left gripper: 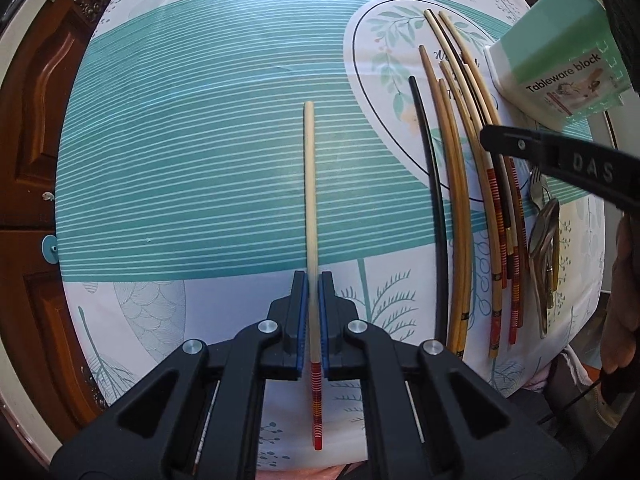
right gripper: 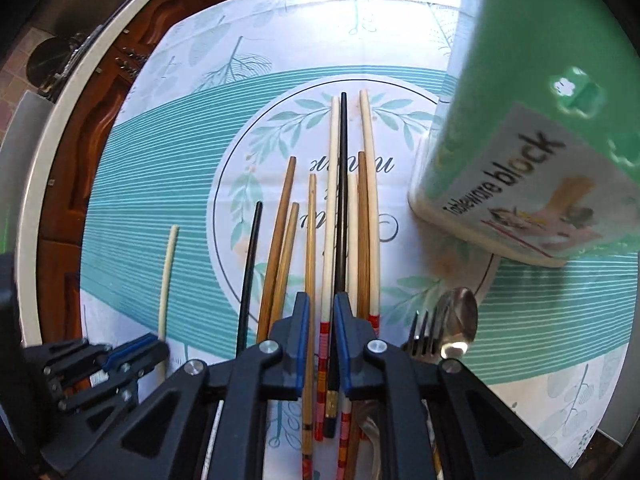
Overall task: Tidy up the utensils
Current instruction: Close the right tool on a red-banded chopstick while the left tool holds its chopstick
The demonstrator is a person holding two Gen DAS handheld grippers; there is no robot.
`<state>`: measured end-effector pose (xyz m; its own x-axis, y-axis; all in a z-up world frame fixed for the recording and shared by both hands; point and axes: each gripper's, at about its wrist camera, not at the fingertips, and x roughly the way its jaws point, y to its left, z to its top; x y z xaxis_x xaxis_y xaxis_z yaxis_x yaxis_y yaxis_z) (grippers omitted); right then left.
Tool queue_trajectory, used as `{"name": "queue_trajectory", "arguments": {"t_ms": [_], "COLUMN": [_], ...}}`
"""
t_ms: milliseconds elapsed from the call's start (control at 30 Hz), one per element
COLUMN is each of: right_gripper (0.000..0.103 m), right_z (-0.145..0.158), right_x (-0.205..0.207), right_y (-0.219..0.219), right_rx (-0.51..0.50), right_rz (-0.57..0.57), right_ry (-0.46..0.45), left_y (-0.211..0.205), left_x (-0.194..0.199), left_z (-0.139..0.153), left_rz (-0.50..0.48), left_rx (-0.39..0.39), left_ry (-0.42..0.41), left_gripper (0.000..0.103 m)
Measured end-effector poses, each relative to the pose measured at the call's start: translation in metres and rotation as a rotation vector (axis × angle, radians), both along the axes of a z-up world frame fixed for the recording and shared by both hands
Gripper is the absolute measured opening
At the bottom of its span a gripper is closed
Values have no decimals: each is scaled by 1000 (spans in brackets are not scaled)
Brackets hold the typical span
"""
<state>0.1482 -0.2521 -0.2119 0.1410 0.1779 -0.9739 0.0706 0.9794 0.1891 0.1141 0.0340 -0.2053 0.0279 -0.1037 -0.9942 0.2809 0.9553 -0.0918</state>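
**Two chopsticks in hand, holder waiting**

While the left gripper is closed on a pale chopstick with a red banded end, it holds this stick apart from the others, over the striped middle of the desk. The right gripper points down into the row of chopsticks; a pale stick and a black one lie between its blue pads, but I cannot tell if the pads already press them. The green tableware block stands tilted beside the row, and a fork and a spoon lie next to it. To do this step well, I judge the right gripper should take one stick only, near its decorated end, and lift it straight, so the neighbours do not roll.
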Motion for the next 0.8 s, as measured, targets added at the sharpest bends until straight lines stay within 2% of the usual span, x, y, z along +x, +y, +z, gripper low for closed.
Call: {"name": "queue_trajectory", "arguments": {"t_ms": [167,400,467,633,800], "right_gripper": [12,12,10,8,2], "right_z": [-2,-3,-1,3,0], "right_x": [8,12,13,16,16], "right_y": [3,8,9,14,11], "right_rx": [-39,-48,-72,-67,-59], "right_rz": [-14,2,-3,2,-8], "right_ry": [6,19,16,0,4], "left_y": [-14,-14,-15,-17,-11], "left_x": [6,15,15,14,18], "left_z": [4,8,7,4,6], "left_rz": [-20,3,1,11,8], "left_rx": [22,-14,-13,-17,-18], "left_ry": [-5,24,23,27,25], "left_gripper": [3,3,3,3,3]}}
